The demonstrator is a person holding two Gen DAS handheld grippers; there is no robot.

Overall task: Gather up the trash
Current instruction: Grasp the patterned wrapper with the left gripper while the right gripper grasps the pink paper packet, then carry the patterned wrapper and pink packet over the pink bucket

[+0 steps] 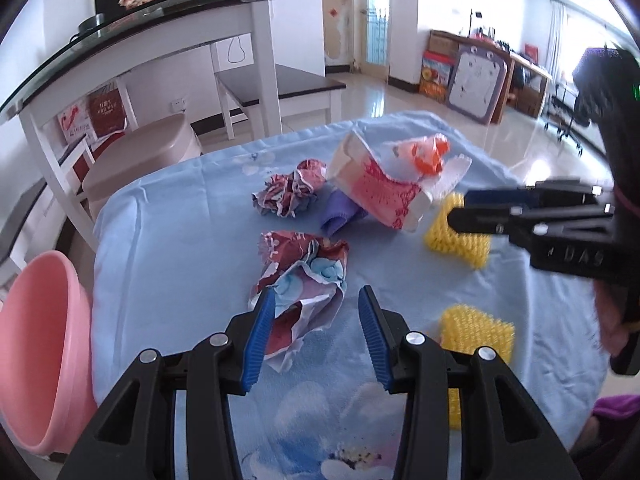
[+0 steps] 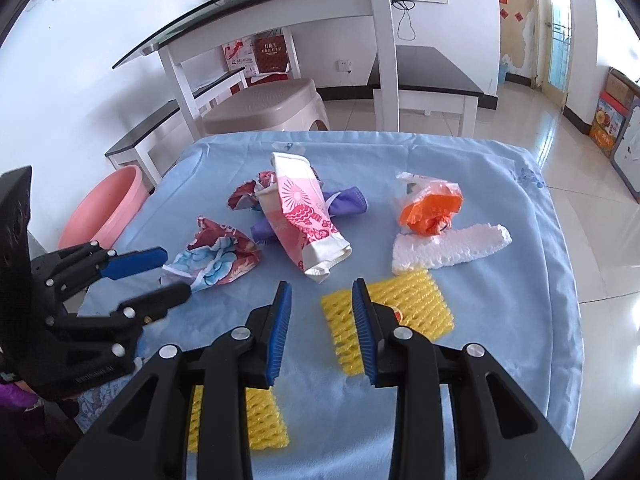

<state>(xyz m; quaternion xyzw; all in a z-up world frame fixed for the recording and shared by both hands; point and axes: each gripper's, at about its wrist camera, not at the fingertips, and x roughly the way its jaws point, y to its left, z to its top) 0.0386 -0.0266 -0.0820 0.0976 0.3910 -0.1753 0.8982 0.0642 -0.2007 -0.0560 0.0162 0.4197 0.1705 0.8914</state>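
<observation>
Trash lies on a table under a blue cloth [image 1: 172,240]. My left gripper [image 1: 317,295] [image 2: 176,272] is open around a crumpled red-and-blue paper [image 1: 308,272] [image 2: 216,256]; the paper sits against the left pad. My right gripper [image 2: 322,286] [image 1: 460,206] is open and low over a yellow foam net [image 2: 404,304] [image 1: 460,236], gripping nothing. Farther back lie a pink-and-white paper bag [image 1: 380,192] [image 2: 304,220], a second crumpled paper [image 1: 288,192], a purple wrapper [image 1: 340,212], an orange plastic bag [image 2: 432,208] and a white foam strip [image 2: 452,248].
A pink basin [image 1: 40,360] [image 2: 108,208] stands off the table's left side. Another yellow net [image 1: 476,332] [image 2: 248,420] lies near the front edge. Behind the table are a beige stool [image 2: 264,104] and a white glass-topped desk [image 2: 380,12].
</observation>
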